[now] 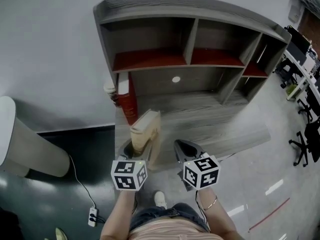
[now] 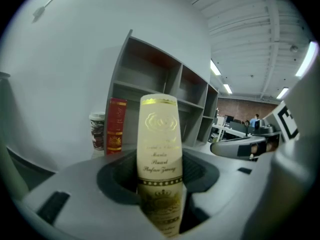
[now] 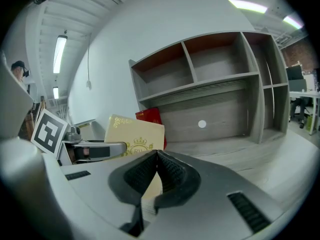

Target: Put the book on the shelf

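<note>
Left claw [image 1: 136,151] grasps the upright cream book [image 1: 146,129]; right claw [image 1: 184,147] clenched, empty, just beside it.

Book [image 1: 146,134] between left tongs [image 2: 160,176], before second book [image 1: 128,96] and cup [image 1: 110,89].

cream book [image 1: 146,134] upright; grey shelf [image 1: 210,109]

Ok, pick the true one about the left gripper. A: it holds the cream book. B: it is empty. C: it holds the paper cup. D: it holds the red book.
A: the left gripper's jaws are shut on the cream book; the red book and paper cup stand apart from it, untouched.
</note>
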Tool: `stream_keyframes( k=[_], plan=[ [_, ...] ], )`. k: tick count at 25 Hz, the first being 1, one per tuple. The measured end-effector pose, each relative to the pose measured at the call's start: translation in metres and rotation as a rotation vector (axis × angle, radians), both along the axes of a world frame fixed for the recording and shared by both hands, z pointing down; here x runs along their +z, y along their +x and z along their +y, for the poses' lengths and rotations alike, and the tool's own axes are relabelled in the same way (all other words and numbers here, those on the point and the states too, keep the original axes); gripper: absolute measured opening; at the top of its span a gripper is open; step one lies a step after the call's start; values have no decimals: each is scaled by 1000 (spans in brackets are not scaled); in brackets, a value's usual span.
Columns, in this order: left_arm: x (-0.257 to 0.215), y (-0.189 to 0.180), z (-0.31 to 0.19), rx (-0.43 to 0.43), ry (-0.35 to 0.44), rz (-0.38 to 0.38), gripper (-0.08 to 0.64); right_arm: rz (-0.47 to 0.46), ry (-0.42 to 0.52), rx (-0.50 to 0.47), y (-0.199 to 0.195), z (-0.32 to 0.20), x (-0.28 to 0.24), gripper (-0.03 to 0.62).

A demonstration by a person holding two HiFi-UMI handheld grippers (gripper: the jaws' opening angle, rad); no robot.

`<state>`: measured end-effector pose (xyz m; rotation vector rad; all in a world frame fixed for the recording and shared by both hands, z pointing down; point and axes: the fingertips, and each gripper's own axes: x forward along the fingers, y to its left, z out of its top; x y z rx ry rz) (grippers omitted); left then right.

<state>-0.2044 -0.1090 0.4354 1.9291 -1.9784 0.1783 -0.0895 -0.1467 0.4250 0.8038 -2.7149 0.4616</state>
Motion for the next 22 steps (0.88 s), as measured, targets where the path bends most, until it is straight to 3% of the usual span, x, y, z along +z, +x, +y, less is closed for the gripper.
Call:
stream_keyframes(
  k=[8, 22],
  plan=[
    [-2, -6, -41, 32, 31, 9, 218, 18, 17, 33, -5, -31, -3, 9],
    [-2, -42, -133, -49, 53, -35, 218, 29, 17, -1, -24, -111, 1, 9]
  ],
)
